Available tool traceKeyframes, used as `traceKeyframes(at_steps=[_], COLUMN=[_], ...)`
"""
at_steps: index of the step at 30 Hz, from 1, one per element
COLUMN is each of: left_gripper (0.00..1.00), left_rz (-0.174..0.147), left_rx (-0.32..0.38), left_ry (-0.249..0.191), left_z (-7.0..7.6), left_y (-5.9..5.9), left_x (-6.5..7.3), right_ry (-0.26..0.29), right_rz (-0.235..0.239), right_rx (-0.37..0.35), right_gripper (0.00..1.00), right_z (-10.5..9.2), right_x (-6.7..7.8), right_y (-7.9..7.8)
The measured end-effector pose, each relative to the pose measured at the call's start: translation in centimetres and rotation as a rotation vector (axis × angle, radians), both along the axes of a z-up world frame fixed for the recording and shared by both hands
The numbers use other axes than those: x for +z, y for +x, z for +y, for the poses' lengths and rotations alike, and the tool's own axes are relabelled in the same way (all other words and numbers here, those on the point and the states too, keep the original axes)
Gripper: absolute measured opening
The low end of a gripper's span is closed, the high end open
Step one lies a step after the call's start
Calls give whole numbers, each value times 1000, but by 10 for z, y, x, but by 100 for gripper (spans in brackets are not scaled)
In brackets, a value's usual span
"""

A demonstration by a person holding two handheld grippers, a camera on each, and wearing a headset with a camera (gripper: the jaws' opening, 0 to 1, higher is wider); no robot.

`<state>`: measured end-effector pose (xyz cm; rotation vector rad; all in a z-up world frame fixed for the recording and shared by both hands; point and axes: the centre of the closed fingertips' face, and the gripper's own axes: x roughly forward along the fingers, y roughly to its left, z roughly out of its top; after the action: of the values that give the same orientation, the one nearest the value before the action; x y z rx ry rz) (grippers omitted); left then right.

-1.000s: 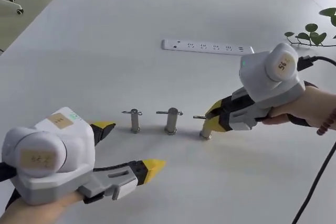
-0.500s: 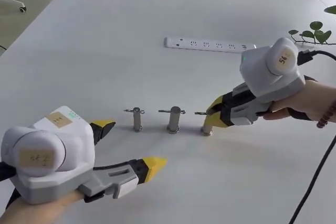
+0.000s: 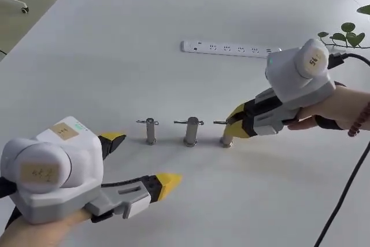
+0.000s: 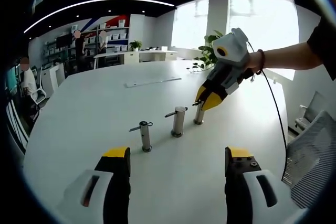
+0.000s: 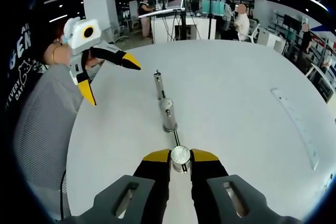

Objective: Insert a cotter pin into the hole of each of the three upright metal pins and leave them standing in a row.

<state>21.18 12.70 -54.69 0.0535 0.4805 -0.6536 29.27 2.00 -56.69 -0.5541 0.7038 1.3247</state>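
The left gripper [image 3: 143,159], nearest the person, gapes wide and grasps nothing. Beyond it on the white table [image 3: 115,56] stand the first pin [image 3: 151,132] and middle pin [image 3: 190,132], each crossed by a cotter pin. The right gripper [image 3: 234,124] is clenched on the third pin [image 5: 180,155]. In the head view the jaws cover its top, and a cotter-pin tip [image 3: 218,123] pokes out.

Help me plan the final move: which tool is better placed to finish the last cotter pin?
Right. The right tool clasps the rightmost metal pin, whose cotter pin pokes through; the left tool hangs open, apart from it.
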Motion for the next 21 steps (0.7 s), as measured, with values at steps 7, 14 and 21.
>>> traceKeyframes(at_steps=[7, 14, 21], left_gripper=[73, 72, 70], left_rz=[2, 12, 19], left_rx=[5, 27, 47], left_ry=[0, -7, -5], left_z=[2, 9, 14], left_y=[1, 7, 12], left_x=[0, 1, 7], right_ry=[36, 70, 115], right_rz=[15, 10, 42], right_rx=[-21, -93, -232], right_gripper=[13, 26, 36], right_z=[1, -2, -8], right_x=[3, 16, 28], right_y=[1, 2, -5])
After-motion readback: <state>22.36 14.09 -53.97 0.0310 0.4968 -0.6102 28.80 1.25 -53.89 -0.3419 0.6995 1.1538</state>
